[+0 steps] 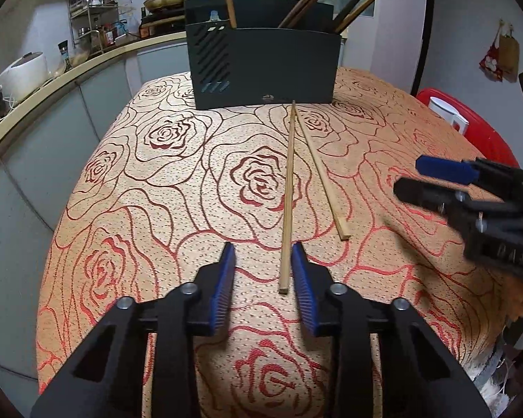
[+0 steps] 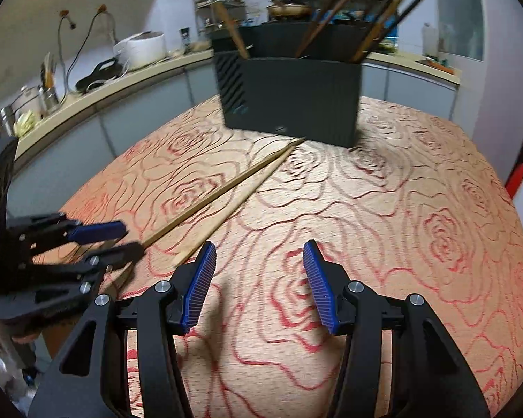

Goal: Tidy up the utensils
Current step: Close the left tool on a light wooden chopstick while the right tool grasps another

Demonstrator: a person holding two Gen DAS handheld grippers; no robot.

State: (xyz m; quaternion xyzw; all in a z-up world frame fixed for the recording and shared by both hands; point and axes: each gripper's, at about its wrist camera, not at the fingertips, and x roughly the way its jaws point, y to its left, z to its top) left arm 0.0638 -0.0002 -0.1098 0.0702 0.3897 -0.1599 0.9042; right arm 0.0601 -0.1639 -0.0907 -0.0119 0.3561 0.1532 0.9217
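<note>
Left tool (image 1: 263,261): narrowed around near chopstick (image 1: 287,202), not yet gripped, for lifting to holder (image 1: 265,66). Right tool (image 2: 259,261): held wide, empty, beside second chopstick (image 2: 233,205).

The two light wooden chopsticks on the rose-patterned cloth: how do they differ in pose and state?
The left light wooden chopstick has its near end between the left gripper's open blue pads; the right light wooden chopstick lies outside any gripper. The left one reaches nearer the camera. Both lie flat, far tips meeting before the dark utensil holder.
</note>
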